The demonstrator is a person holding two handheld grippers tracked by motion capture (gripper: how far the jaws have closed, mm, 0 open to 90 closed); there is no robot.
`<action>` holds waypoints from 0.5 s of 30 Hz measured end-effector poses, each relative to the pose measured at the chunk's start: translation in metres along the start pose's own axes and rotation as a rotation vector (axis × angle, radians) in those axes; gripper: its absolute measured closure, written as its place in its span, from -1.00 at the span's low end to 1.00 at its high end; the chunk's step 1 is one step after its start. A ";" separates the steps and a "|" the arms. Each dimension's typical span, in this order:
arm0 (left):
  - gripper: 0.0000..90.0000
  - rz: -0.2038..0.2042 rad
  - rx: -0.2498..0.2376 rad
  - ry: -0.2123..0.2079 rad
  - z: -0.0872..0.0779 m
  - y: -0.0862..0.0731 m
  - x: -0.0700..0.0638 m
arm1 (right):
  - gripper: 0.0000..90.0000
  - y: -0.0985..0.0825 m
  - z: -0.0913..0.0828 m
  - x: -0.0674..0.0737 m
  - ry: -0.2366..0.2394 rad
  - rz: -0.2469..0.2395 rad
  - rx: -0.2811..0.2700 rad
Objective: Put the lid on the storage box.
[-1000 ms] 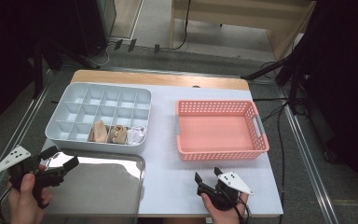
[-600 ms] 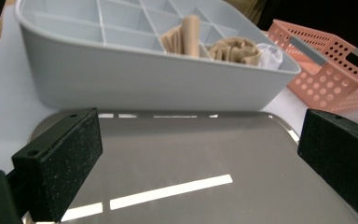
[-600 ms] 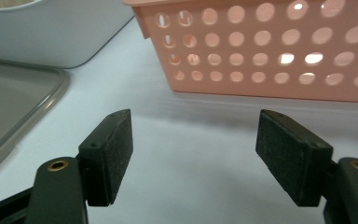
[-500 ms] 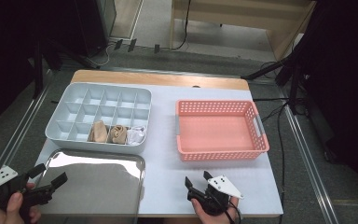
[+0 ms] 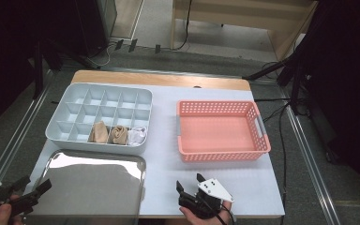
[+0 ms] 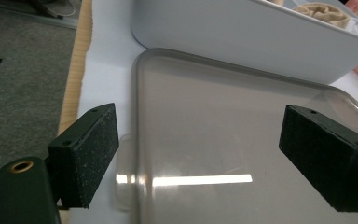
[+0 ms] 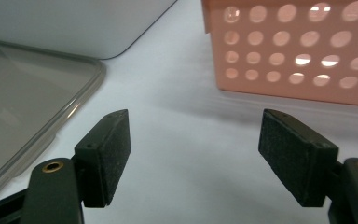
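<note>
1. Left gripper (image 5: 36, 183): I have it low at the near left corner of the glossy tray (image 5: 93, 187). Its jaws stand open and have just been closing a little. In the left gripper view the tray's left rim runs between the pads, which press on nothing.
2. Right gripper (image 5: 189, 181): its jaws gape over bare table (image 5: 258, 187), between the tray's right edge and the pink basket (image 5: 222, 154), and hold nothing.
3. The tray lies flat at the table's near left, just in front of the grey compartment box (image 5: 65, 131).
4. To grip well, I judge the left pads must go down square across the rim, one outside and one inside, before they close.
5. The surface looks slick, so I would bite deep.
6. I would lift level, keeping clear of the box wall.
</note>
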State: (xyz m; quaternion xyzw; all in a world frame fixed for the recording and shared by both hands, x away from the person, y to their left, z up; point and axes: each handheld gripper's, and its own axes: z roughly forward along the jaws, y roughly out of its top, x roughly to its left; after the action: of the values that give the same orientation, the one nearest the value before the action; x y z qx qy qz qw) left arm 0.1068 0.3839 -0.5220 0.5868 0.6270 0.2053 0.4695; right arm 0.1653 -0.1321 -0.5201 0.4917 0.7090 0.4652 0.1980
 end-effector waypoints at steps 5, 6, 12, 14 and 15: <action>-0.74 0.027 0.025 0.030 -0.007 -0.006 0.009 | -0.25 -0.002 0.001 0.012 0.001 -0.005 0.017; -0.72 0.027 0.025 0.030 -0.007 -0.006 0.009 | -0.25 -0.002 0.001 0.012 0.001 -0.005 0.017; -0.60 0.011 0.065 0.009 -0.004 -0.009 0.015 | 0.10 -0.006 0.009 0.028 0.102 -0.022 0.041; -0.55 0.012 0.081 0.015 -0.001 -0.011 0.014 | 0.17 -0.008 0.012 0.035 0.119 -0.034 0.043; -0.51 0.001 0.090 0.010 0.001 -0.012 0.014 | 0.23 -0.009 0.013 0.037 0.132 -0.037 0.043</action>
State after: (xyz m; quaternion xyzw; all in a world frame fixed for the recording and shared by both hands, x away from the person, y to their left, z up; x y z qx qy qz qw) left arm 0.1031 0.3938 -0.5370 0.6065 0.6377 0.1803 0.4393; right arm 0.1541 -0.0939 -0.5277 0.4507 0.7393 0.4776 0.1490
